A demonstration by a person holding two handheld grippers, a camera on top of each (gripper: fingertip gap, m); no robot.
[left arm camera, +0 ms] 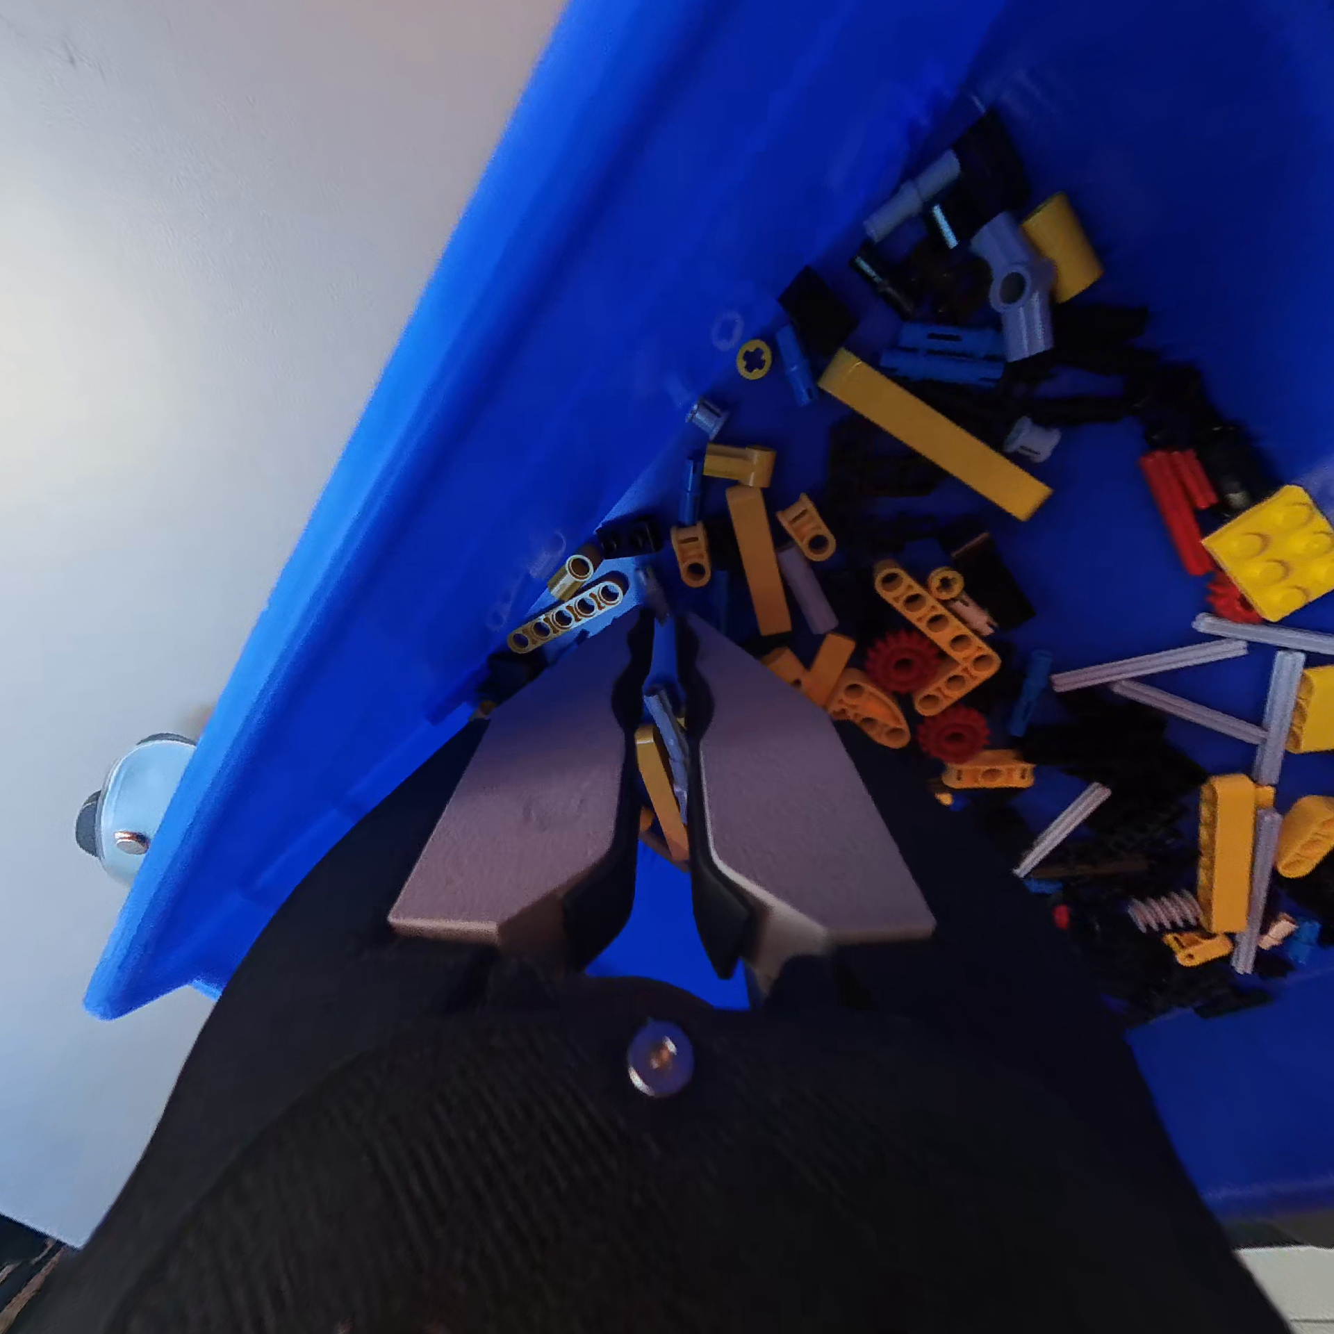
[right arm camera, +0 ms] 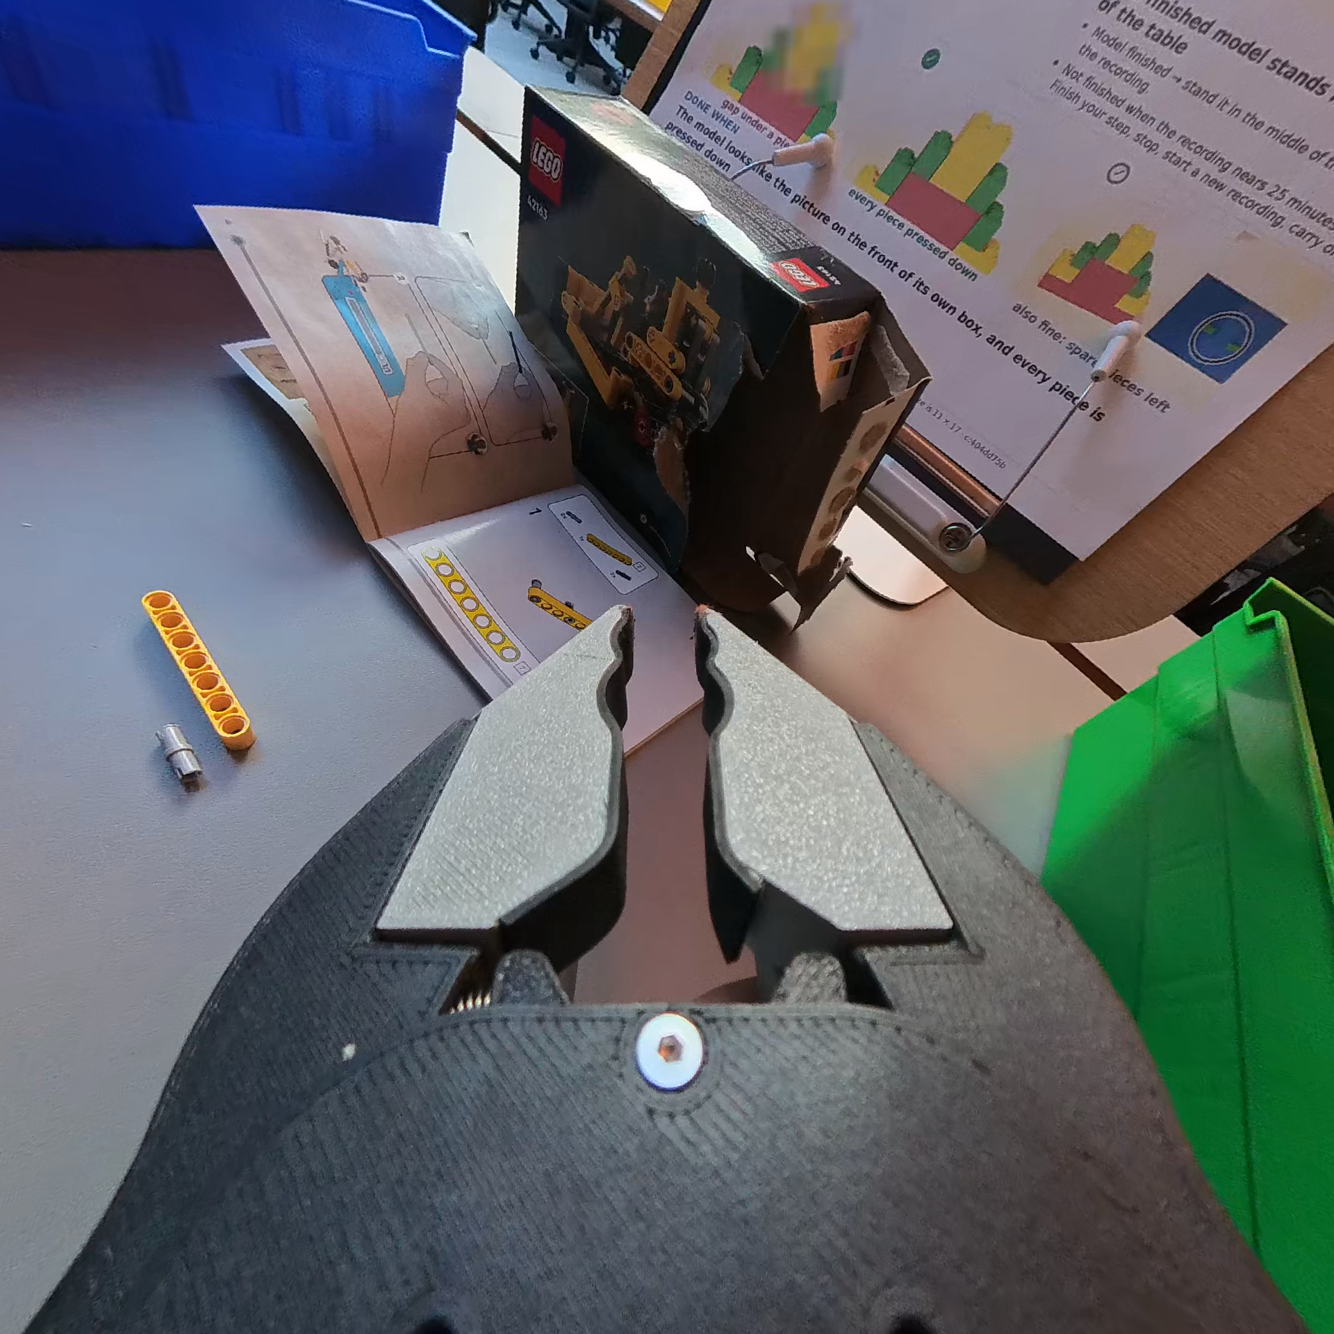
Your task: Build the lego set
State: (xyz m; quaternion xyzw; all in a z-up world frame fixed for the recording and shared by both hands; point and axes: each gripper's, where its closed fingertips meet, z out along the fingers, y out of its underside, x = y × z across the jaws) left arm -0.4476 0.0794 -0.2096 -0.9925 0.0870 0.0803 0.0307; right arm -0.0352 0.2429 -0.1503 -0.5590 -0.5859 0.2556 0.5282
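My left gripper [left arm camera: 663, 617] reaches into a blue bin [left arm camera: 505, 433] of loose yellow, black, grey and red lego pieces [left arm camera: 931, 635]. Its jaws are nearly closed on a small grey pin [left arm camera: 665, 711] held between them, near the bin's wall. My right gripper [right arm camera: 664, 613] is open a little and empty, hovering over the open instruction booklet [right arm camera: 462, 577]. A long yellow beam with holes [right arm camera: 196, 668] and a small grey pin [right arm camera: 178, 752] lie on the grey table to its left.
The lego set box [right arm camera: 686, 346] stands upright behind the booklet. A board with a printed sheet [right arm camera: 1083, 180] leans behind it. A green bin [right arm camera: 1191, 866] stands at the right. The blue bin also shows in the right wrist view [right arm camera: 216, 108], at the far left. Tip to tip, the grippers are about 45 cm apart.
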